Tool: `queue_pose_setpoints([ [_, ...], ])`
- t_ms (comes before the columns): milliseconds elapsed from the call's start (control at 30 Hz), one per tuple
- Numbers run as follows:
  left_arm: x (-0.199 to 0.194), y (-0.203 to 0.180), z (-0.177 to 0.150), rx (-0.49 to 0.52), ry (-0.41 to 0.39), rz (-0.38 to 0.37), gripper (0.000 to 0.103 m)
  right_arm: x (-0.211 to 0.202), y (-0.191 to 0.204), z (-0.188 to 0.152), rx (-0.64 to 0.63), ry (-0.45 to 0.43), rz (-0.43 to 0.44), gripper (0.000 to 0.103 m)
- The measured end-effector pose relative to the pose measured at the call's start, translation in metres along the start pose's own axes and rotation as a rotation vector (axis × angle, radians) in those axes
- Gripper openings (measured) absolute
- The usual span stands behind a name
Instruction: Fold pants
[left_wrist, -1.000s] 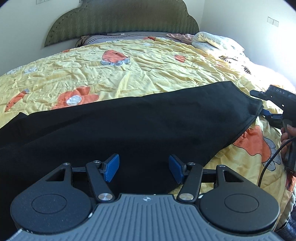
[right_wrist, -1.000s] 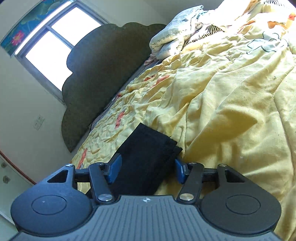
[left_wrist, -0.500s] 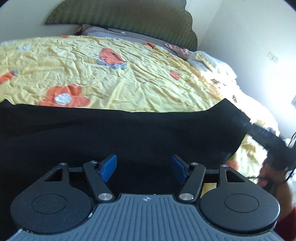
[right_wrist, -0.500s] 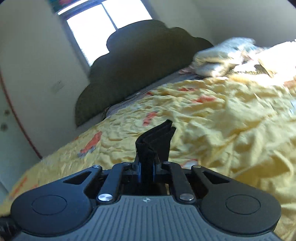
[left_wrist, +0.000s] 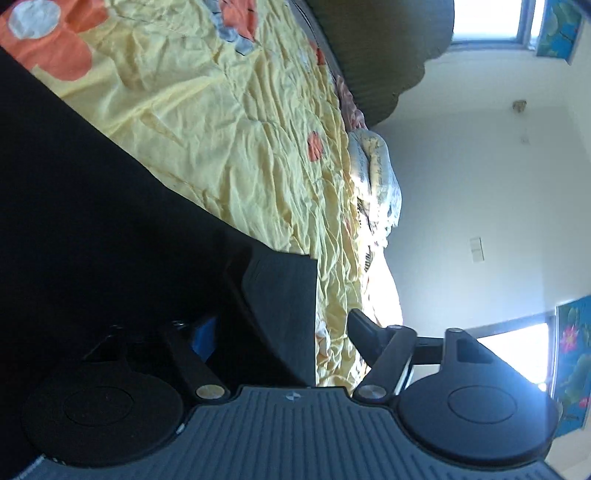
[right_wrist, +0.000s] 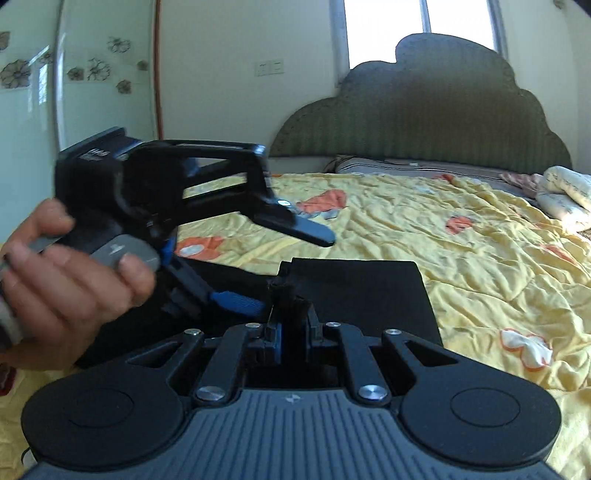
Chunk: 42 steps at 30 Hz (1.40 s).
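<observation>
The black pants (right_wrist: 354, 291) lie on the yellow flowered bedspread (right_wrist: 461, 254); in the left wrist view they fill the left side (left_wrist: 92, 221). My right gripper (right_wrist: 291, 325) is shut on a bunched edge of the pants. My left gripper (left_wrist: 280, 332) is open and rolled on its side; it shows in the right wrist view (right_wrist: 288, 269), held by a hand, with one blue-padded finger at the cloth beside my right gripper and the other finger above. The body of my right gripper (left_wrist: 280, 295) sits between the left gripper's fingers.
A green padded headboard (right_wrist: 424, 122) and window stand at the far end of the bed. Folded pale bedding (right_wrist: 565, 192) lies at the bed's right side. The person's hand (right_wrist: 66, 291) holds the left gripper at the left.
My right gripper has carried the pants edge to the left gripper, folding the cloth. My left gripper has rolled sideways and stayed open, now straddling the spot the right gripper holds.
</observation>
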<state>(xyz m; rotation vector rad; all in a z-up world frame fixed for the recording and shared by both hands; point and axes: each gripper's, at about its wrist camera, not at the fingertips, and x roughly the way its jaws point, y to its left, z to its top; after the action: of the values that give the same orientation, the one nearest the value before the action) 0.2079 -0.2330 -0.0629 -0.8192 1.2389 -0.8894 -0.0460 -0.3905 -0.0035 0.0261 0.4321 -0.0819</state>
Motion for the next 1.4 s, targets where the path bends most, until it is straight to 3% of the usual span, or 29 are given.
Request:
queue_pose_setpoints([
  [33,-0.002,0.003,0.005,0.001,-0.006,0.007,0.051,0.0,0.009,-0.001,-0.037,0.009,0.01,0.011],
  [100,-0.007,0.003,0.009,0.042,-0.008,0.032,0.007,0.004,0.023,-0.003,-0.099,0.028,0.007,0.01],
  [133,-0.011,0.002,0.009,0.076,-0.02,0.06,0.004,0.005,0.029,-0.003,-0.118,0.035,0.011,0.011],
  [433,-0.088,-0.022,-0.019,0.514,-0.249,0.373,0.003,0.028,0.087,0.006,-0.187,0.03,0.177,0.011],
  [567,-0.118,-0.011,-0.023,0.556,-0.31,0.465,0.003,0.039,0.117,0.008,-0.226,0.028,0.263,0.011],
  [733,-0.138,0.008,-0.019,0.546,-0.354,0.524,0.003,0.051,0.143,0.007,-0.271,0.029,0.296,0.011],
  [833,-0.142,0.011,-0.018,0.563,-0.357,0.546,0.008,0.056,0.153,0.007,-0.287,0.046,0.297,0.011],
  [867,-0.143,0.012,-0.017,0.552,-0.362,0.569,0.026,0.059,0.155,0.006,-0.296,0.064,0.292,0.012],
  [933,-0.152,0.015,-0.013,0.511,-0.407,0.616,0.035,0.059,0.158,0.006,-0.303,0.091,0.284,0.019],
  [1000,-0.165,0.016,-0.007,0.486,-0.46,0.651,0.036,0.05,0.155,0.011,-0.293,0.094,0.326,0.02],
  [1100,-0.176,0.01,0.0,0.494,-0.476,0.706,0.036,0.028,0.132,0.024,-0.197,0.036,0.404,0.02],
  [1167,-0.171,0.001,-0.002,0.559,-0.457,0.732,0.036,0.027,0.112,0.032,-0.144,0.014,0.324,0.02],
  [1233,-0.161,-0.008,-0.008,0.62,-0.433,0.74,0.04,0.034,0.097,0.034,-0.12,0.034,0.181,0.02],
  [1300,-0.146,-0.01,-0.014,0.686,-0.4,0.77,0.063,0.052,0.084,0.031,-0.106,0.138,0.082,0.02],
  [1333,-0.134,-0.008,-0.016,0.724,-0.376,0.819,0.065,0.06,0.081,0.025,-0.109,0.207,0.07,0.02],
  [1400,-0.123,-0.003,-0.017,0.744,-0.381,0.926,0.063,0.056,0.084,0.018,-0.128,0.2,0.055,0.02],
])
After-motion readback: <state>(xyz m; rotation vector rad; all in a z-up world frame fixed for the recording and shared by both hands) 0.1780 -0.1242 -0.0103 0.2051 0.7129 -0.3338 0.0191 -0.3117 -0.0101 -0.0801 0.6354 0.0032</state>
